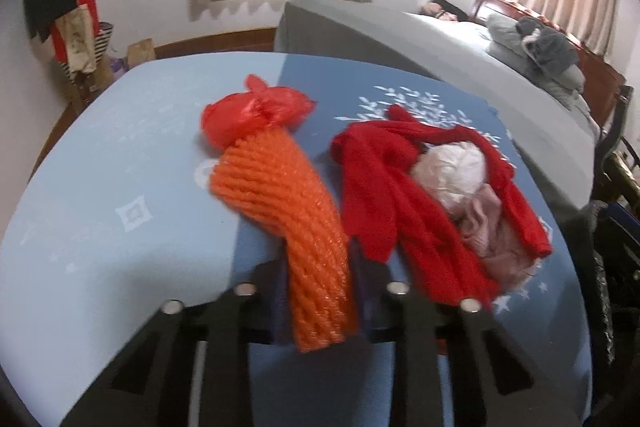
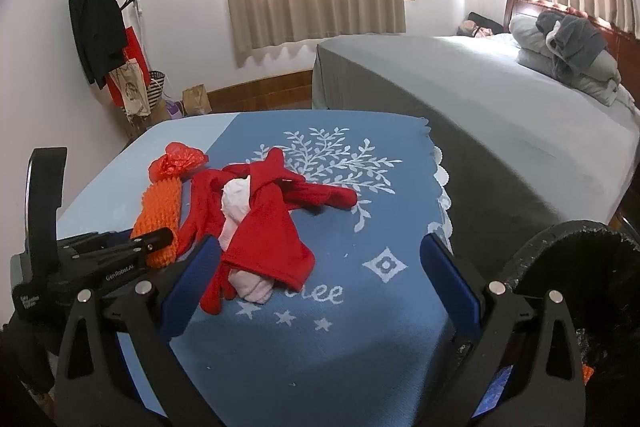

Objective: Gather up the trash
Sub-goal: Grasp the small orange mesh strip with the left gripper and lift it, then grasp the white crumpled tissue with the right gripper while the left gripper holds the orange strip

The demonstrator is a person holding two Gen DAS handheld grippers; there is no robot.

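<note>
Now left gripper (image 1: 320, 291) clamped on orange foam net (image 1: 280, 211), ready for bin (image 2: 576, 267); right gripper (image 2: 316, 287) spread wide, empty.

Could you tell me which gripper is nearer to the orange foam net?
Left. The left gripper is closed on the orange foam net's near end; the right gripper stands open beside it, over the red cloth.

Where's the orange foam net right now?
On the blue cloth, left of the red garments, with the red plastic bag at its far end. The left gripper is shut on its near end.
</note>
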